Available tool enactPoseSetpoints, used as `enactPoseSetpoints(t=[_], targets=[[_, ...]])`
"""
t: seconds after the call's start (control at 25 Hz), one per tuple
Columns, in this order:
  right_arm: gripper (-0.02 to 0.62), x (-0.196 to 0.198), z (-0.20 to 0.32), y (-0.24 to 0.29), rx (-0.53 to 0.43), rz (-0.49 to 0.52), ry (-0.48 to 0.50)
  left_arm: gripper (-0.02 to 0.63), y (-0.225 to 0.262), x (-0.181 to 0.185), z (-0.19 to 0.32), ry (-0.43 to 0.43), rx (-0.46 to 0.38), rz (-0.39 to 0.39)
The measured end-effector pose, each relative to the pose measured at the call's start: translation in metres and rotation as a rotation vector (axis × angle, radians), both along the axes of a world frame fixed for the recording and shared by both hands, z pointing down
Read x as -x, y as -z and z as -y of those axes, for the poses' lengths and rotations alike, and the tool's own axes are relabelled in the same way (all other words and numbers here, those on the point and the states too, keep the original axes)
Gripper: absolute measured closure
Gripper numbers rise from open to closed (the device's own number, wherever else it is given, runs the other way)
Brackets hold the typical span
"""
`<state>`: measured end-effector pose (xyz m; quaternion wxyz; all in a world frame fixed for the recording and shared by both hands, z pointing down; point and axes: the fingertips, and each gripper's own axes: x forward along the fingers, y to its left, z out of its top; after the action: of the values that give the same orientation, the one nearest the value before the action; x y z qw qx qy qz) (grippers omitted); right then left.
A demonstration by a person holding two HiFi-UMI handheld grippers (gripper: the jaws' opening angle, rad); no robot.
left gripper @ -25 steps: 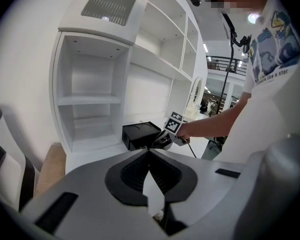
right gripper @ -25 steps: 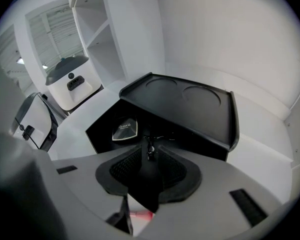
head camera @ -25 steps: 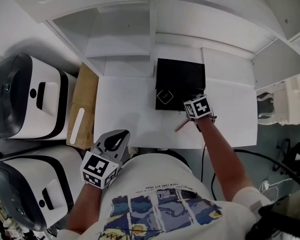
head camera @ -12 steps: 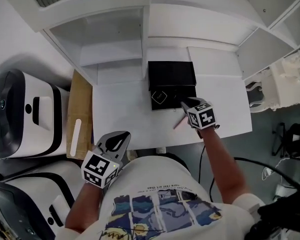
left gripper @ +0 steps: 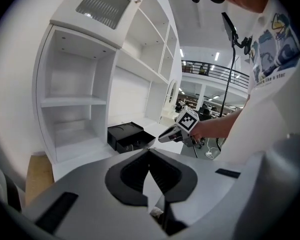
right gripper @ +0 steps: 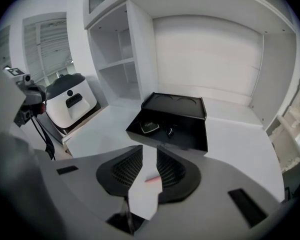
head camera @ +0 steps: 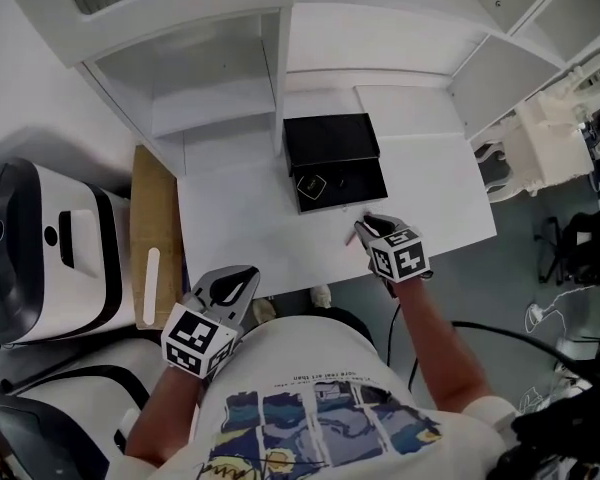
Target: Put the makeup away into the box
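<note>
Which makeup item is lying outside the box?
The pink pencil, on the white table before the black box; the compact lies inside it.

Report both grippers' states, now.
Left gripper: closed, empty.
Right gripper: open; pink pencil shows between its jaws, not gripped.

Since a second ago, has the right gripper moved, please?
Yes. The right gripper drew back from the black box toward the table's near edge. Its jaws just narrowed, gripping nothing; the pink pencil lies below.
</note>
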<state>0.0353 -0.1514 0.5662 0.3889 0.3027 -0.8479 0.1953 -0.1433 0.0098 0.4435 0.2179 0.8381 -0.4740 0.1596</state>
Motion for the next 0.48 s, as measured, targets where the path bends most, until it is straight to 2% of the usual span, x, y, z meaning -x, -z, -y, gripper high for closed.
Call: enactPoseSetpoints(t=[0.24,0.48], targets=[[0.492,-0.011,-0.035,-0.022,0.042,-0.03,-0.069,0.592,-0.004,0.009,-0.016,-0.045,0.003,-0.001],[0.492,-0.01,-0.062,-0.032,0.061,-0.042,-0.098,0.592,-0.007,0.013,-0.028,-0.079,-0.003,-0.006]])
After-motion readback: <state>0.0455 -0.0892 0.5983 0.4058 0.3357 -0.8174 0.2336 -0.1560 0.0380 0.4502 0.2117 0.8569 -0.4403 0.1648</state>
